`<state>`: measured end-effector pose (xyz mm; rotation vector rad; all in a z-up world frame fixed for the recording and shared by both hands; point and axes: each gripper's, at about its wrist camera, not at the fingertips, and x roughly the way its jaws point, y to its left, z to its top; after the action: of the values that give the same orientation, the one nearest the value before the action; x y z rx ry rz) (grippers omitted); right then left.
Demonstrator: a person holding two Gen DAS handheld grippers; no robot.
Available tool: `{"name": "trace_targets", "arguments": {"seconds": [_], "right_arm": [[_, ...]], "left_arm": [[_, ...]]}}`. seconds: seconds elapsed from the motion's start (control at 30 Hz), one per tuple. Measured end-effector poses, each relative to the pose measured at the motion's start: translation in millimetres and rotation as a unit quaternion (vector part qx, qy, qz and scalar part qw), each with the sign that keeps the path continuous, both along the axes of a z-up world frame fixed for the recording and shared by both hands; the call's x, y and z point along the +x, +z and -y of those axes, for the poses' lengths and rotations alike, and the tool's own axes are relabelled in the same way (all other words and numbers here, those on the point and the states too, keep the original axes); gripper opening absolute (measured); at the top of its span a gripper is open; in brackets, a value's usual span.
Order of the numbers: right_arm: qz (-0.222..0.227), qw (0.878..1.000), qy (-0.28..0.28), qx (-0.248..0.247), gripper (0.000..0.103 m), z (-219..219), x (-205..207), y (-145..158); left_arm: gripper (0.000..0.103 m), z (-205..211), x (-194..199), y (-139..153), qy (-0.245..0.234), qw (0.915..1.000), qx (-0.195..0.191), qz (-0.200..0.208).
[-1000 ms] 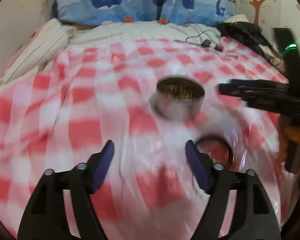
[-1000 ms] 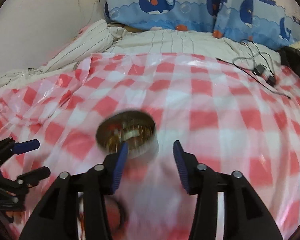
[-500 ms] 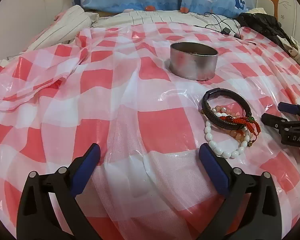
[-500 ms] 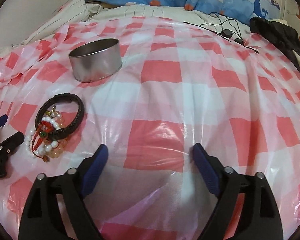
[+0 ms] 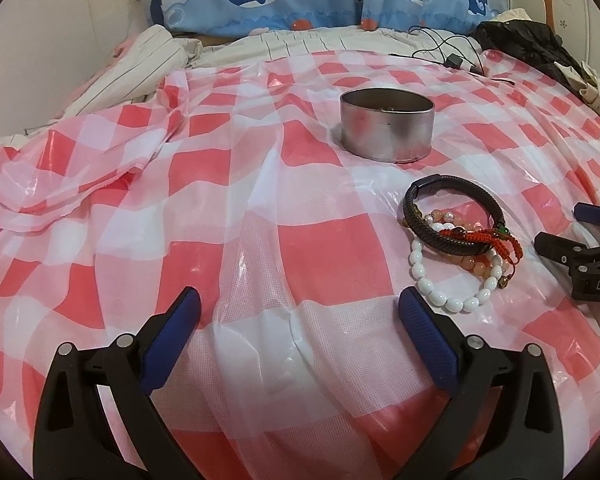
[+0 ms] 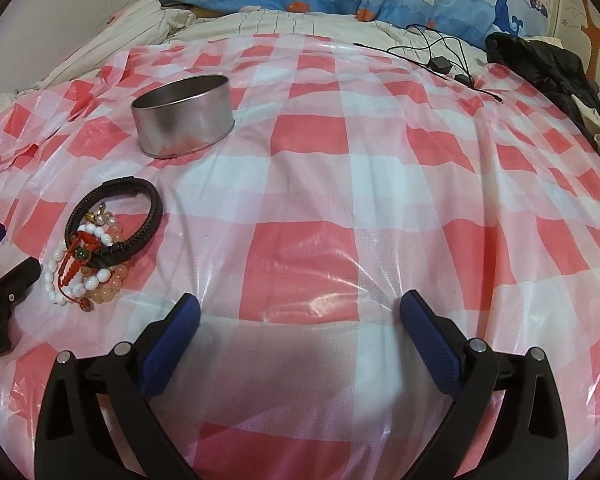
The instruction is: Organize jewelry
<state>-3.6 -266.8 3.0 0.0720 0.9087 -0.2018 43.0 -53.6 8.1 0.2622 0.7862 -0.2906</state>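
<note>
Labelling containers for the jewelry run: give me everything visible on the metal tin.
The metal tin is a round, low, straight-walled container of dull silvery metal, with smudged sides and a thin rim at the base. It has no lid and stands upright on the checked plastic sheet, beyond the pile of bracelets and apart from it. Its inside is mostly hidden, so contents can't be told. Neither gripper touches it.

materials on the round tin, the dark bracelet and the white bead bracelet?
Round tin: looks like thin sheet metal, dull brushed silver with smudged reflections and a rolled base seam.
Dark bracelet: seemingly braided leather or faux leather, matte dark brown weave with a smooth black clasp.
White bead bracelet: glossy opaque white beads; could be glass, porcelain or stone, unclear which.
</note>
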Motion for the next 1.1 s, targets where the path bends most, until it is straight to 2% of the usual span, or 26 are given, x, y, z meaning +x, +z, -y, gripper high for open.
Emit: {"name": "trace_targets", "arguments": {"seconds": [1.1], "right_arm": [[0.002,1.0,0.001,-0.004,0.096,0.9,-2.2,1.4]], "left_arm": [[0.096,2.5,1.3,-2.5,0.001,1.0,0.007,-0.001]]}}
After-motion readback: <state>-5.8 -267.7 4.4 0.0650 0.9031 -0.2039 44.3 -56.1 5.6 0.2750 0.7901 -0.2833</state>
